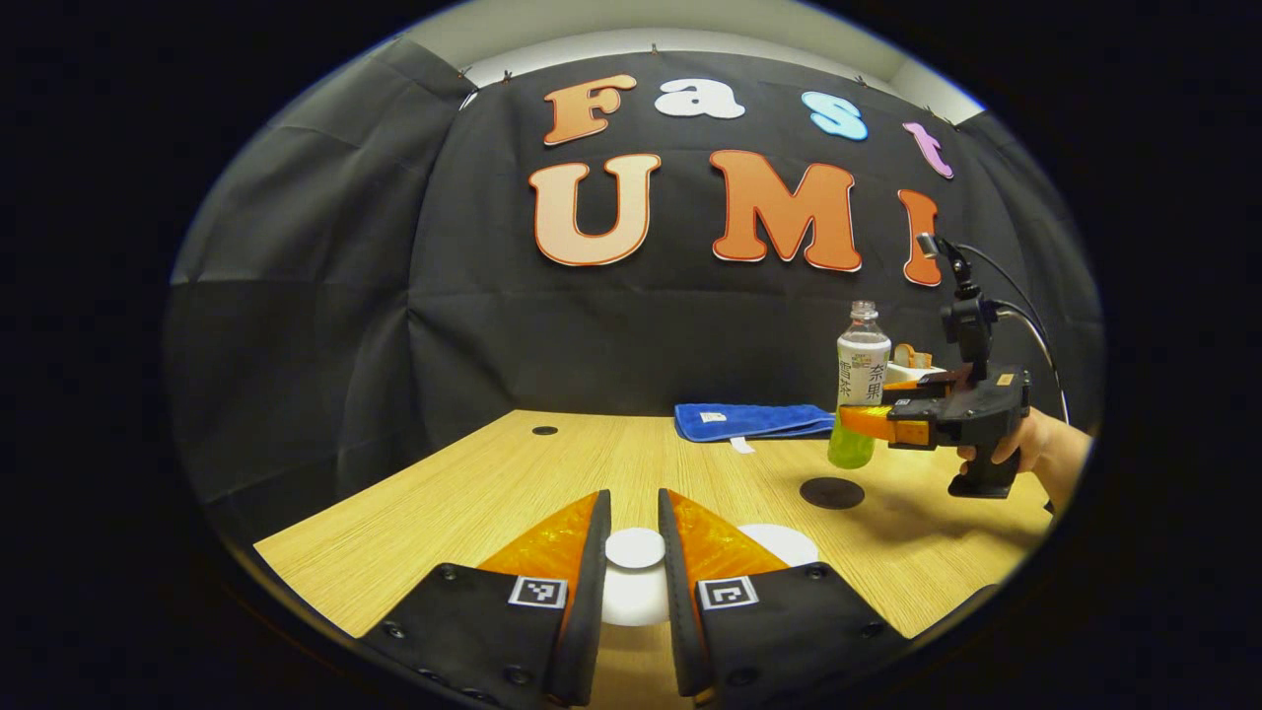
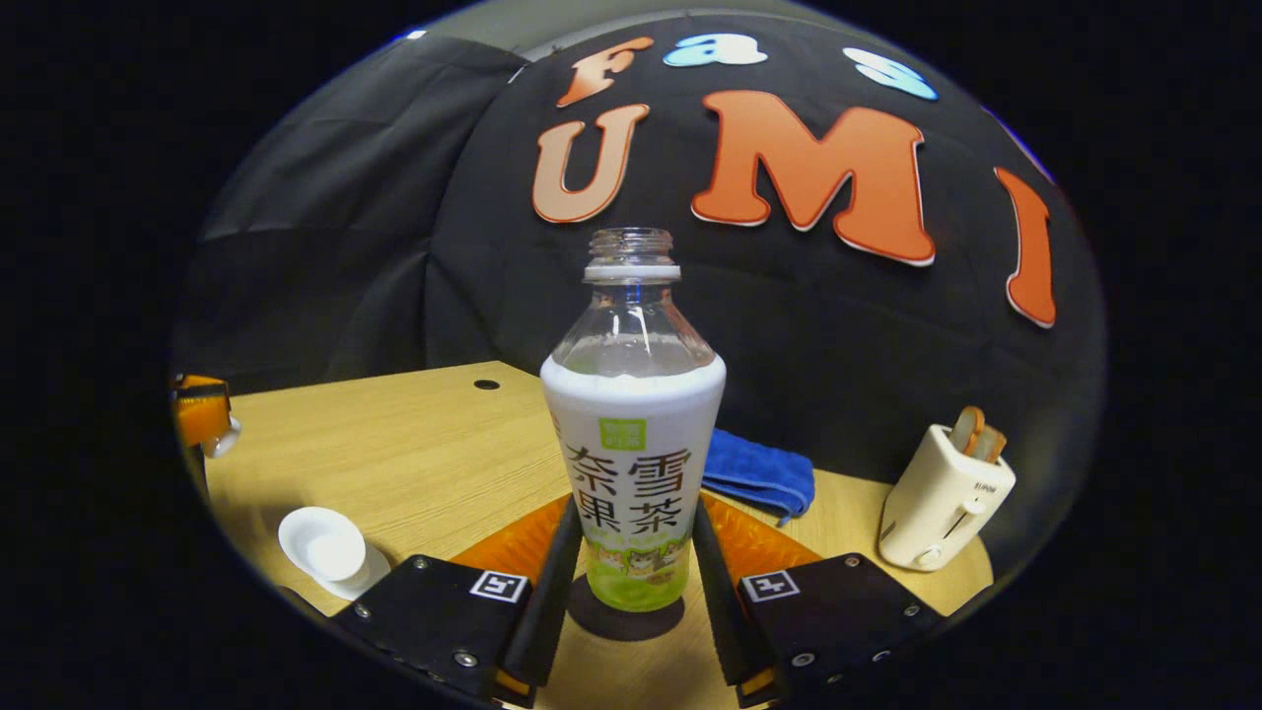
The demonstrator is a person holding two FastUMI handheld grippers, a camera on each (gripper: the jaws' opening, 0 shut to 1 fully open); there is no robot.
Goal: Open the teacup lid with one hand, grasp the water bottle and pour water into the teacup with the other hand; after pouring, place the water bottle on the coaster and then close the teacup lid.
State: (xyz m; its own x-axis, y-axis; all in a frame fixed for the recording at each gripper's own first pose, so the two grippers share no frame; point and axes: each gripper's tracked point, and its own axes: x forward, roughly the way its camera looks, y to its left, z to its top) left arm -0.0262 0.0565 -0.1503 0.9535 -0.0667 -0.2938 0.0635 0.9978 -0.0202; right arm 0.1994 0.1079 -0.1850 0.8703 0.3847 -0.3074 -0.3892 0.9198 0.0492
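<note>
The right gripper [image 2: 631,572] clamps its 2 fingers on the upright, uncapped water bottle [image 2: 632,454] above the coaster [image 1: 831,492], while the left gripper [image 1: 634,552] pinches the lifted teacup lid [image 1: 634,548], leaving the teacup [image 2: 330,550] uncovered.

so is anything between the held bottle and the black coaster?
Nothing visible. The clear plastic bottle with the white-and-green label sits upright between the right gripper's fingers, just above the round black coaster; the blue folded cloth lies farther back on the wooden table.
</note>
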